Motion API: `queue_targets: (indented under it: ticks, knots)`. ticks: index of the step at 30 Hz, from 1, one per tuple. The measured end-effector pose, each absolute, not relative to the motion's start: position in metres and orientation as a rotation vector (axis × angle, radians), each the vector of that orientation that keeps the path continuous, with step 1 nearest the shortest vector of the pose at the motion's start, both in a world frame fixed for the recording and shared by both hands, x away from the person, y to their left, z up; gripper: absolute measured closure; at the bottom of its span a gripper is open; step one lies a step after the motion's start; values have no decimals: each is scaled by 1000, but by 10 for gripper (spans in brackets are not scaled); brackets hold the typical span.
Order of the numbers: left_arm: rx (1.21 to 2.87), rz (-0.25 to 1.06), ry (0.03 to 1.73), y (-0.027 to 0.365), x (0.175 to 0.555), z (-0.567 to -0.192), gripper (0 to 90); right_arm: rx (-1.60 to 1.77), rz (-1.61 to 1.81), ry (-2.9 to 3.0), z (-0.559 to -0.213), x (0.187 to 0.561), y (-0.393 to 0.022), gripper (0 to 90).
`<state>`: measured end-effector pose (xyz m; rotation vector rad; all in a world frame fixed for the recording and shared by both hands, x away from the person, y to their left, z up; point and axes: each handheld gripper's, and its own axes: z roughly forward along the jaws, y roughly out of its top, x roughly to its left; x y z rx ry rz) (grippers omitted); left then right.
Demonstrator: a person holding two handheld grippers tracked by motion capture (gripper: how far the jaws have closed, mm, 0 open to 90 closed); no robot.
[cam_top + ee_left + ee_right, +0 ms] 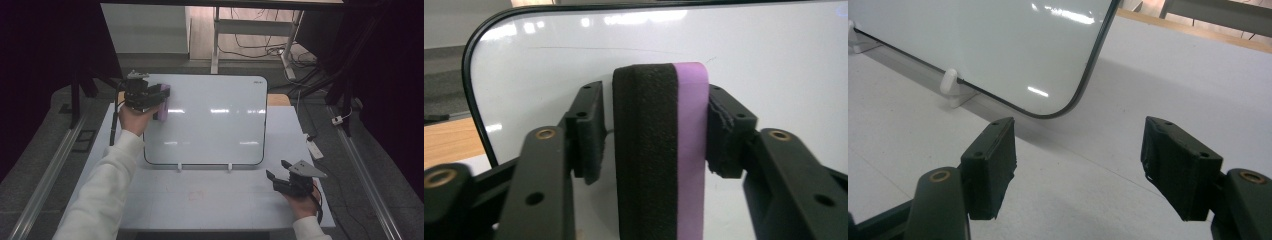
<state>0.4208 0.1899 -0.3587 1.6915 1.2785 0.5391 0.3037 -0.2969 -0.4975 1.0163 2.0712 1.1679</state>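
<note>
Purple-backed foam eraser (659,150) sits clamped between my left gripper's (142,96) jaws, black felt side and purple side each against a pad, so the long face can lie flat on the whiteboard (210,120). It's at the board's upper-left corner, about 10 o'clock on the panel, touching or just off the surface; can't tell which. Starting at a corner looks deliberate: a full sweep toward 3 o'clock or down to 6 has open glossy surface with no marks that I can see. Board leans on two small white clips (179,167) along its bottom edge, so I judge hard pushing could shift it. My right gripper (292,182) hangs with jaws wide apart and empty over the grey table (210,200), at 5 o'clock off the board's lower-right corner, near enough to brace that edge. Black rim at 9 o'clock is close beside the eraser; little room leftward, plenty rightward.
</note>
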Motion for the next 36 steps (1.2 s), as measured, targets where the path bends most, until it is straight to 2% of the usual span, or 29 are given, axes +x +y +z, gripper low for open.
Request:
queue_targets:
  ticks: [10, 19, 26, 36]
  knots:
    - [1644, 519, 1240, 198, 412, -358, 393, 1014, 1163, 2064, -497, 303, -298, 296]
    - [1711, 452, 1091, 216, 370, -361, 343, 1018, 1180, 2077, -496, 304, -302, 297]
    - [1761, 387, 1010, 231, 327, -389, 313, 1000, 1195, 2093, -497, 306, -304, 297]
    - [1791, 336, 1021, 244, 284, -437, 281, 979, 1198, 2131, -498, 310, -303, 297]
